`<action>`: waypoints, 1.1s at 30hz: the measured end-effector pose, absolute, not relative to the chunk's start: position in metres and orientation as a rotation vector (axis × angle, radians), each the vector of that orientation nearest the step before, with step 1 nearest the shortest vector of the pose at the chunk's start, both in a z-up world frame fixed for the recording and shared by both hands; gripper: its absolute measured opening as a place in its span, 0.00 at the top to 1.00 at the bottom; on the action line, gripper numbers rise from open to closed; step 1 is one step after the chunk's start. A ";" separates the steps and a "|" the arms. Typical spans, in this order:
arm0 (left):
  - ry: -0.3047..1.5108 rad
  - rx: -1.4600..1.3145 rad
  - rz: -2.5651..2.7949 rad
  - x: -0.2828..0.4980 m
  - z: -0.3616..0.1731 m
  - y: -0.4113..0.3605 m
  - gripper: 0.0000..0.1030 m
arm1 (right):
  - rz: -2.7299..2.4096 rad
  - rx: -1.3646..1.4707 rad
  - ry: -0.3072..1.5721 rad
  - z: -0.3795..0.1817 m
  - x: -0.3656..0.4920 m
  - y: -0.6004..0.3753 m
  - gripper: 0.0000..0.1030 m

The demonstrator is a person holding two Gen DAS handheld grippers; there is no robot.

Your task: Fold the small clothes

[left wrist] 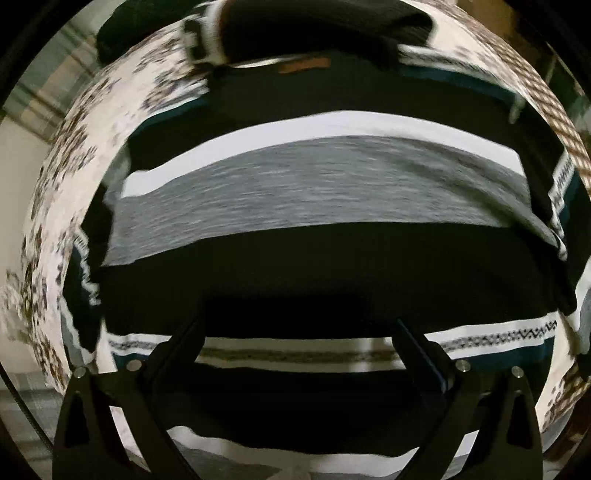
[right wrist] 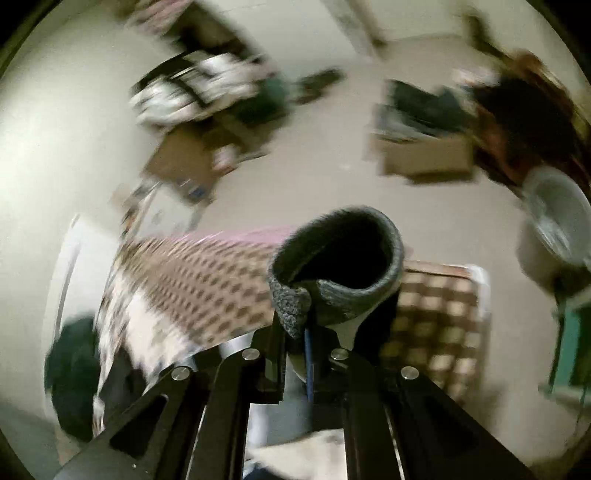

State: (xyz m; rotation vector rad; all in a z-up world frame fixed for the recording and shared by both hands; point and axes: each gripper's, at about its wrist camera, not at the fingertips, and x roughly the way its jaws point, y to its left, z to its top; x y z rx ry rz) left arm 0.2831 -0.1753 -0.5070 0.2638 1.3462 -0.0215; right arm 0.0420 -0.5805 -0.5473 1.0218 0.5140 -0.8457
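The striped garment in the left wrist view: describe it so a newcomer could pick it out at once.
Start from the pale patterned bedspread that fills the left wrist view. The striped garment lies spread across its middle, just beyond the open left gripper. Unlike the speckled cover around it and the plain black cloth at the top, it carries broad black, white and heathered grey bands, with a brown tag at its neckline.

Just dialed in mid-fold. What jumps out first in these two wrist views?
In the right wrist view, the right gripper is shut on a grey ribbed cuff that curls open like a tube, dead centre. In the left wrist view, a black, white and grey striped garment fills the frame above the open left gripper, over a patterned cloth.
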 end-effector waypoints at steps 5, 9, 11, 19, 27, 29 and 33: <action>1.341 0.160 0.069 0.287 -0.493 -0.109 0.00 | -0.529 0.777 0.667 -0.500 0.176 -0.485 0.92; 1.319 0.079 0.186 0.285 -0.480 -0.039 0.00 | -0.270 0.606 0.810 -0.504 0.278 -0.363 0.92; 1.307 0.044 0.251 0.283 -0.476 -0.002 0.00 | -0.177 0.552 0.866 -0.518 0.315 -0.305 0.93; 1.320 -0.094 0.460 0.266 -0.483 0.111 0.00 | 0.027 0.299 1.087 -0.605 0.403 -0.108 0.93; 1.331 -0.221 0.567 0.251 -0.495 0.173 0.00 | 0.093 0.157 1.180 -0.643 0.425 -0.029 0.93; 1.332 -0.267 0.583 0.246 -0.496 0.187 0.00 | 0.135 0.154 1.276 -0.653 0.429 -0.021 0.89; 1.322 -0.356 0.606 0.229 -0.495 0.213 0.00 | 0.275 0.436 1.393 -0.652 0.425 -0.048 0.28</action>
